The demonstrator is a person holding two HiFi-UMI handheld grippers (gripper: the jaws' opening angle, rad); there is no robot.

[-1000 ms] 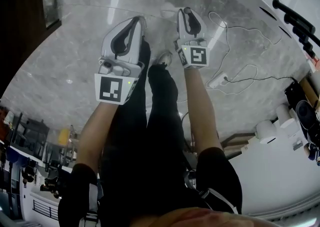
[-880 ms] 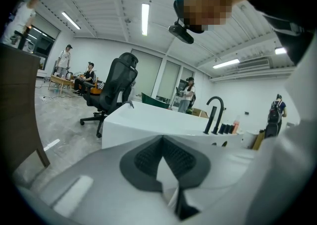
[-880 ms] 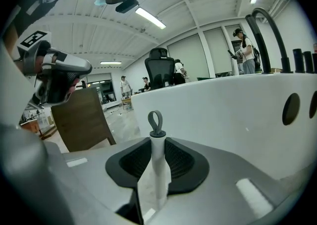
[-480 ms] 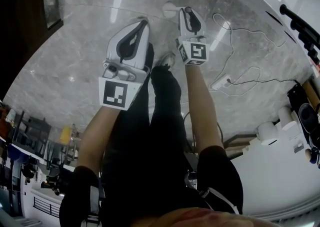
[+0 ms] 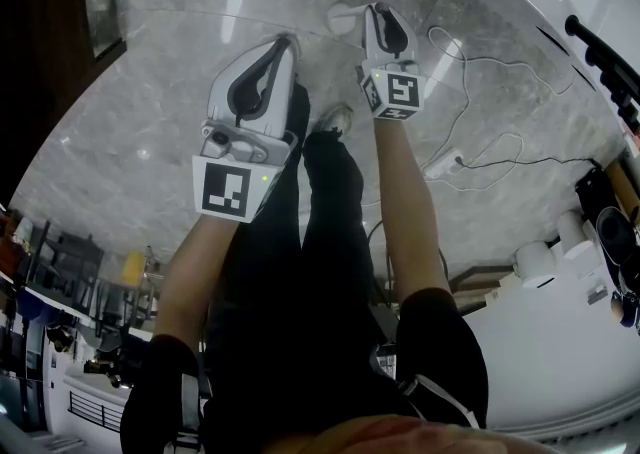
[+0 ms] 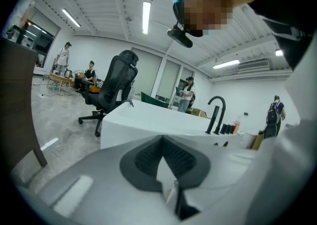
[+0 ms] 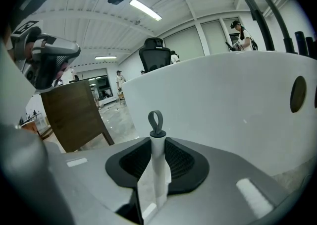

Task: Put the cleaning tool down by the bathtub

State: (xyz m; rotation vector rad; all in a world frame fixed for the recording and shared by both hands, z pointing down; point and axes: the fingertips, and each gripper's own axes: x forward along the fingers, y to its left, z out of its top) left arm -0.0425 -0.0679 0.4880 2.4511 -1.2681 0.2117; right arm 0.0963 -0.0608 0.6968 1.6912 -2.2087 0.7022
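1. Head view: my left gripper (image 5: 285, 42) and right gripper (image 5: 376, 12) reach out over the marble floor (image 5: 140, 142). What the right one carries is too small to tell here.
2. Left gripper view: the jaws are together and empty, facing the white bathtub (image 6: 148, 120).
3. Right gripper view: the jaws are clamped on the cleaning tool (image 7: 157, 159), on its slim white handle below the grey loop (image 7: 156, 121), just beside the tub wall. It looks light, stiff and smooth, and a mid-handle grip should stop it swivelling.
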